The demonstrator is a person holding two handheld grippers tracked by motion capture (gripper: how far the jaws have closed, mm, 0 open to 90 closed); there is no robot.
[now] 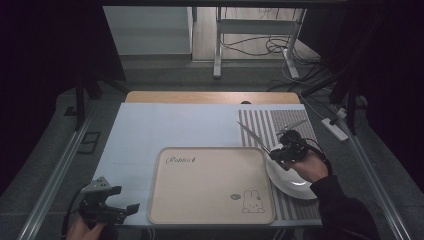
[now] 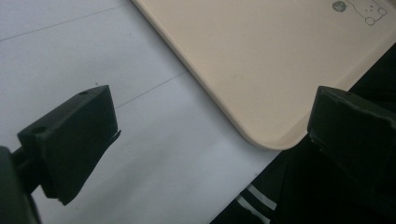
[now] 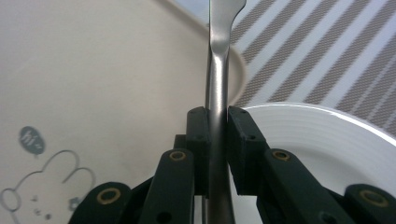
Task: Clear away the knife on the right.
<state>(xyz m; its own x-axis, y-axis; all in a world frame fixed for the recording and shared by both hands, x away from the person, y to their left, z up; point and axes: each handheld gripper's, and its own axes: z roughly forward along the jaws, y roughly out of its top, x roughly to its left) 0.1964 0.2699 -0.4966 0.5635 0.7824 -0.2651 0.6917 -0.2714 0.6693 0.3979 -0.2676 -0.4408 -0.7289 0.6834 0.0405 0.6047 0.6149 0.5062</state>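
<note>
1. One beige tray (image 1: pixel 210 185) lies flat at the near middle of the table, a rabbit drawing in its near right corner; its surface is bare.
2. Right of the tray, a striped mat (image 1: pixel 280 125) covers the table's right side, and a white plate (image 1: pixel 292 180) sits on it, just beside the tray's right edge. I see nothing lying in the plate.
3. At the near left corner, the left gripper (image 1: pixel 122 210) hovers over the white table surface with its jaws spread wide and nothing between them; in the left gripper view the tray's rounded corner shows between the two jaws.
4. Above the plate's far left rim, the right gripper (image 1: pixel 280 152) has its jaws pressed onto the handle of a metal knife (image 3: pixel 217 84), which points away to the far left, its blade (image 1: pixel 252 134) over the mat.
</note>
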